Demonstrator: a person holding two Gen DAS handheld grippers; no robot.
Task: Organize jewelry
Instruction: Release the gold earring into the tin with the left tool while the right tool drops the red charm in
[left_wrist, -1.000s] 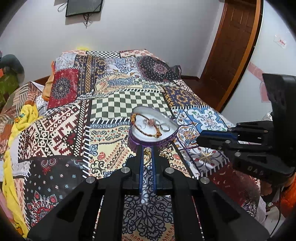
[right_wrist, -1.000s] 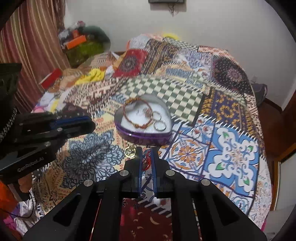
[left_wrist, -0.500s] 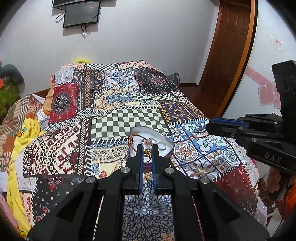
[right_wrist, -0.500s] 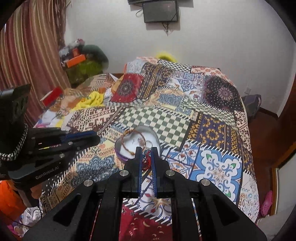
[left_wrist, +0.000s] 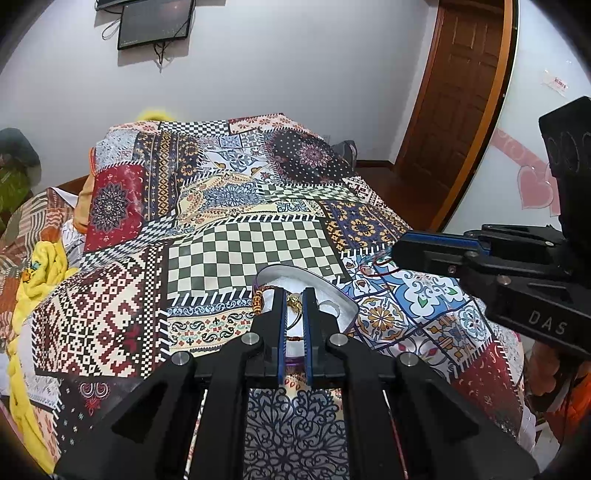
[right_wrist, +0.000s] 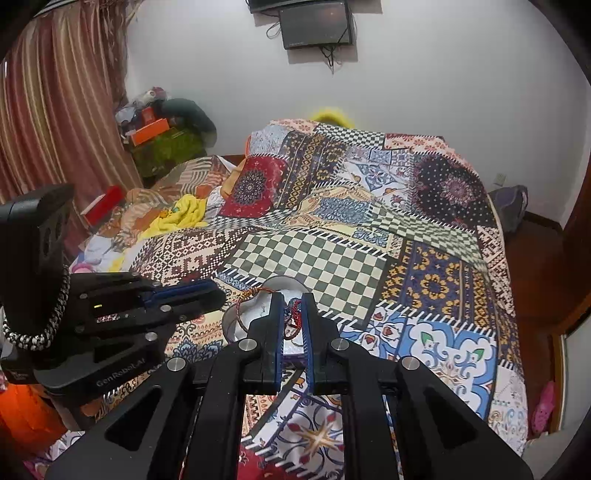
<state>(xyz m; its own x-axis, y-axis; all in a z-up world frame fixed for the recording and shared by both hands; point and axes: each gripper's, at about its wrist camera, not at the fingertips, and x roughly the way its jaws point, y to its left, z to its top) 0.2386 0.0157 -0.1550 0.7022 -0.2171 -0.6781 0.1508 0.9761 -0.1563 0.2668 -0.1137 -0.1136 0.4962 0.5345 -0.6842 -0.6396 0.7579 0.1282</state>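
Observation:
A heart-shaped box (left_wrist: 341, 295) with a purple wall and white lining lies on the patchwork bedspread (left_wrist: 258, 243). It holds a beaded bracelet (left_wrist: 258, 300) and a thin cord bracelet (right_wrist: 243, 317). My left gripper (left_wrist: 294, 293) hangs above the box's near side, shut on a small gold piece (left_wrist: 294, 301). My right gripper (right_wrist: 293, 299) is shut on a red thread bracelet (right_wrist: 293, 314), which hangs over the box (right_wrist: 231, 325). In the left wrist view the right gripper (left_wrist: 397, 254) sits to the right, with the red loop (left_wrist: 382, 264) dangling. In the right wrist view the left gripper (right_wrist: 219, 293) sits to the left.
The bed fills most of both views. A yellow cloth (left_wrist: 40, 266) and rumpled bedding lie along its left side. A wooden door (left_wrist: 461, 110) stands at the right, a curtain (right_wrist: 55, 110) and a clutter pile (right_wrist: 162, 133) at the far left. A dark screen (right_wrist: 314, 24) hangs on the wall.
Both grippers have risen and drawn back from the bedspread, each carrying its piece. The box now sits lower and smaller behind the fingertips.

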